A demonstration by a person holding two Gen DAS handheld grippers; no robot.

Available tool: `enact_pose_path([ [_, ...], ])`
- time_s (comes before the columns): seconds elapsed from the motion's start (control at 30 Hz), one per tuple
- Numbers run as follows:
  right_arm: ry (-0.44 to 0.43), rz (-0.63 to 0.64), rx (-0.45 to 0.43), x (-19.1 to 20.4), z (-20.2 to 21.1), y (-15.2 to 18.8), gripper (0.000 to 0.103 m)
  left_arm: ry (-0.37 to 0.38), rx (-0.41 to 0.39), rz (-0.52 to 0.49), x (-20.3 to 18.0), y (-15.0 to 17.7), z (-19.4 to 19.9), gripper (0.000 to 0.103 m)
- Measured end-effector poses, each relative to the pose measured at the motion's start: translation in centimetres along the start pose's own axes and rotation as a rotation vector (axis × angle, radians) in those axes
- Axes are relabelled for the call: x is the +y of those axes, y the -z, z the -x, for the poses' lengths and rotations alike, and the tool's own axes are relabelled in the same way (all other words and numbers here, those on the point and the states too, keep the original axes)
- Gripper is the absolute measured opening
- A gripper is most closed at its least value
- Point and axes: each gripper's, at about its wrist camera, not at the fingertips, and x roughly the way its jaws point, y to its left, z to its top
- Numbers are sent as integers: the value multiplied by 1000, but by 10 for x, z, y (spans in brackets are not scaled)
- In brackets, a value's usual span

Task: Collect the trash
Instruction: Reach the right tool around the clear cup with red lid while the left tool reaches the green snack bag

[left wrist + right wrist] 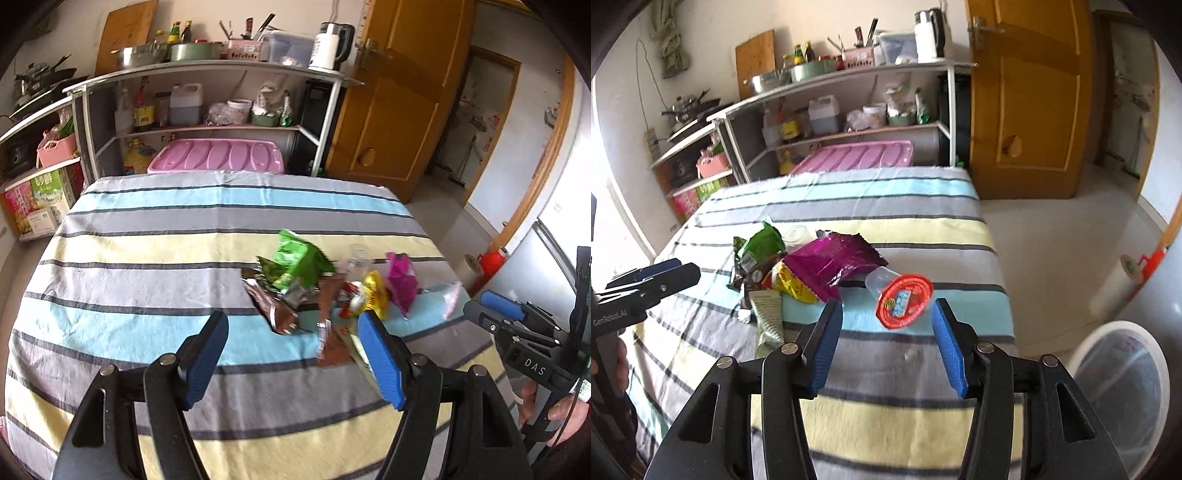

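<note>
A pile of snack wrappers lies on the striped tablecloth [147, 258]: a green bag [297, 260], a brown wrapper [280, 314], a yellow packet [375, 293] and a magenta bag [402, 280]. In the right wrist view the magenta bag [831, 262] and a clear plastic cup with a red foil lid [903, 301] lie just ahead of my open right gripper [886, 325]; the cup lies on its side between the fingertips, not gripped. My left gripper [293, 325] is open and empty, above the near edge of the pile. The right gripper also shows in the left wrist view [495, 302].
A white-rimmed bin with a clear liner [1123, 391] stands on the floor right of the table. A shelf rack [207, 110] with bottles and a pink box [218, 157] stands behind the table. A wooden door [399, 103] is at the back right.
</note>
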Motion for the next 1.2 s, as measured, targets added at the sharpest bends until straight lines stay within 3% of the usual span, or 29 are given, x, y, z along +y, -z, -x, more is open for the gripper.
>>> enact_pose_path([
  [0.17,-1,33,28,3,-17,-11,51,-20,12,-12,4,-10,-17,75],
  [0.37,-11,67,92,-1,-43,-20,52,-56,26,-95,-4,-21,-40,75],
  [0.53,-21,70,103,-6,-54,-17,52,-39,31,-163,-11,-30,-54,75],
  [0.87,-66,77,110,-5,-66,-20,52,-42,68,-153,-9,-32,-76,74],
  [1.03,-87,53,102,-7,-68,-19,52,-26,81,-149,-9,-32,-78,49],
  [1.2,-91,44,94,-5,-67,-20,49,-12,85,-132,-7,-30,-77,45],
])
